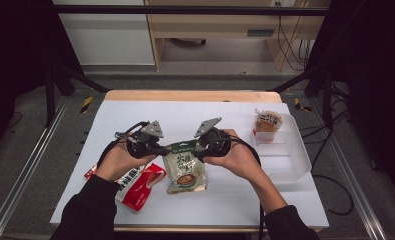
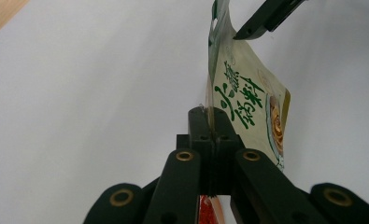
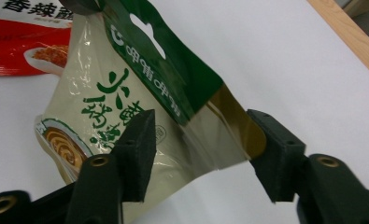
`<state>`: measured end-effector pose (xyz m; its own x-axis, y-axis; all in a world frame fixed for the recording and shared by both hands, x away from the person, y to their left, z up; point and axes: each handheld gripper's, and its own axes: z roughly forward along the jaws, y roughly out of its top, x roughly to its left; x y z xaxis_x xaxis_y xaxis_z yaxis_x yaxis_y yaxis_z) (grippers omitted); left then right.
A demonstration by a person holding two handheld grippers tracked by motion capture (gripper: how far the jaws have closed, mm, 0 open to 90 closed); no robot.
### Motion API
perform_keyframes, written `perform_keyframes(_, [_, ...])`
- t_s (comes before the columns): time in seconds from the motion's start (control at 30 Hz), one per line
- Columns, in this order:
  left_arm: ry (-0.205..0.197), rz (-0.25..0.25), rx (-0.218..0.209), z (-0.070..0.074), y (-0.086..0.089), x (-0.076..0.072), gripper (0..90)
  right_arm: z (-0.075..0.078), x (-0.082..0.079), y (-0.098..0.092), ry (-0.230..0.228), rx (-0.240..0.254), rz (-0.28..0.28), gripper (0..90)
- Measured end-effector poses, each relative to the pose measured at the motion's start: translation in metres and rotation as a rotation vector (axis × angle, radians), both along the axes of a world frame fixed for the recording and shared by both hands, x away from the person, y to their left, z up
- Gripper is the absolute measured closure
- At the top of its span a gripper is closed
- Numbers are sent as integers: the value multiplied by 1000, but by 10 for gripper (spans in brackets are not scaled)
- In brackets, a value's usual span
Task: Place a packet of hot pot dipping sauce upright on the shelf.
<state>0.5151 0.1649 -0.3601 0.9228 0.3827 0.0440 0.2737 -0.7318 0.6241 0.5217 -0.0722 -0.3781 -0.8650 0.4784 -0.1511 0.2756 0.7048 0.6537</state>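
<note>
Green-and-cream pouch (image 1: pixel 185 167) hung just above the surface, left gripper (image 2: pixel 209 122) pinching its top edge, right gripper (image 3: pixel 201 154) spread w/ the far edge between. Looked light, floppy, prob slick; grab the flat sealed edge.

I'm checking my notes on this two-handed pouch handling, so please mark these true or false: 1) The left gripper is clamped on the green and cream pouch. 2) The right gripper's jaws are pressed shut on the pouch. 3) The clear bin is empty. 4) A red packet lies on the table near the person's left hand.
1) True: the left gripper has its jaws closed on the edge of the green and cream pouch.
2) False: the right gripper has its jaws apart, one on each side of the pouch's corner, with a gap showing.
3) False: the clear bin holds a small snack packet at its far end.
4) True: the red packet lies there.
</note>
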Motion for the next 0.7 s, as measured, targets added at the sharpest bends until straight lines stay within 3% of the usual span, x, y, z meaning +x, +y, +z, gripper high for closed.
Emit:
perform_keyframes(0.03, [2, 1, -2, 0, 0, 0, 900, 1, 1, 1, 9, 2, 14, 548])
perform_keyframes(0.33, [6, 8, -4, -3, 1, 1, 899, 1, -2, 6, 15, -34, 59, 833])
perform_keyframes(0.47, [8, 19, -7, -4, 2, 2, 879, 2, -2, 6, 16, -30, 69, 890])
perform_keyframes(0.6, [8, 29, -11, -4, 4, 3, 698, 2, -3, 8, 12, -39, 78, 900])
perform_keyframes(0.7, [-2, 76, -26, -6, 8, 2, 493, 2, -2, 8, 12, -42, 81, 900])
